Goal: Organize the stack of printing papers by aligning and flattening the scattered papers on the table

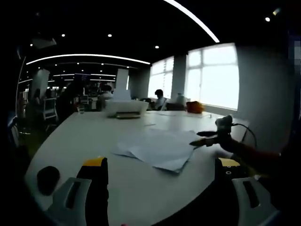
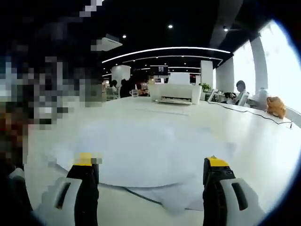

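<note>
Several white printing papers (image 1: 160, 148) lie loosely fanned and overlapping on the white table (image 1: 84, 141), their corners out of line. My left gripper (image 1: 162, 165) is open, held back from the sheets near the table's front edge, with nothing between its fingers. The right gripper (image 1: 201, 138) comes in from the right, its tips at the right edge of the sheets. In the right gripper view the papers (image 2: 150, 150) spread just ahead of my right gripper (image 2: 150, 162), which is open with its yellow-tipped fingers (image 2: 216, 163) wide apart low over the table (image 2: 263, 136).
A white printer (image 1: 126, 107) (image 2: 175, 92) stands at the table's far end. A small black object (image 1: 47, 179) lies near the front left edge. An orange bag (image 2: 275, 106) and a thin cable (image 2: 244, 110) lie at the far right. People sit in the background.
</note>
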Motion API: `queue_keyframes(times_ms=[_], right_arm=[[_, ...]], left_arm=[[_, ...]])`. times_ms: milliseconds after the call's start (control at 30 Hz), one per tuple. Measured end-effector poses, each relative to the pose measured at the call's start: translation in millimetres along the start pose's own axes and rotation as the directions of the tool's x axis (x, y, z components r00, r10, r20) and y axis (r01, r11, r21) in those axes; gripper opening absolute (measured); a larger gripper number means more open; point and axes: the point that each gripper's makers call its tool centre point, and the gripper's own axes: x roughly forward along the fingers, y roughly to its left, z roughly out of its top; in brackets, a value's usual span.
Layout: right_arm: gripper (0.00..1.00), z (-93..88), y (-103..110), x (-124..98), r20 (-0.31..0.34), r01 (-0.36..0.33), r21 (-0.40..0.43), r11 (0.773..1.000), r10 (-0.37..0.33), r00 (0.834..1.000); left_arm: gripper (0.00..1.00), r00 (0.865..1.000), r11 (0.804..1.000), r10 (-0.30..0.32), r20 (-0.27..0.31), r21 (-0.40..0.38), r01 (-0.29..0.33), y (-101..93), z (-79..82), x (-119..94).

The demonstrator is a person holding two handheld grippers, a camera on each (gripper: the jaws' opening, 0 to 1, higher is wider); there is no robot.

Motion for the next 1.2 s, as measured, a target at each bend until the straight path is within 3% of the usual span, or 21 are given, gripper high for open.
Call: queue_keyframes(times_ms=[200, 767, 1200], right_arm=[[0.87, -11.1, -6.3, 8.3, -0.044, 0.032, -0.031, 0.999, -0.033, 0.998], [0.85, -14.0, -14.5, 14.6, -0.046, 0.063, -0.002, 0.998, -0.063, 0.997], [0.85, -22.5, -17.5, 21.8, -0.073, 0.057, -0.026, 0.998, -0.059, 0.996]], left_arm=[[0.96, 1.000, 1.000, 0.002, -0.001, -0.001, -0.002, 1.6, -0.4, 1.2], [0.96, 1.000, 1.000, -0.001, -0.009, 0.017, 0.001, -0.5, 0.2, 3.0], [0.96, 1.000, 1.000, -0.019, -0.017, 0.002, 0.019, -3.5, -4.8, 3.9]])
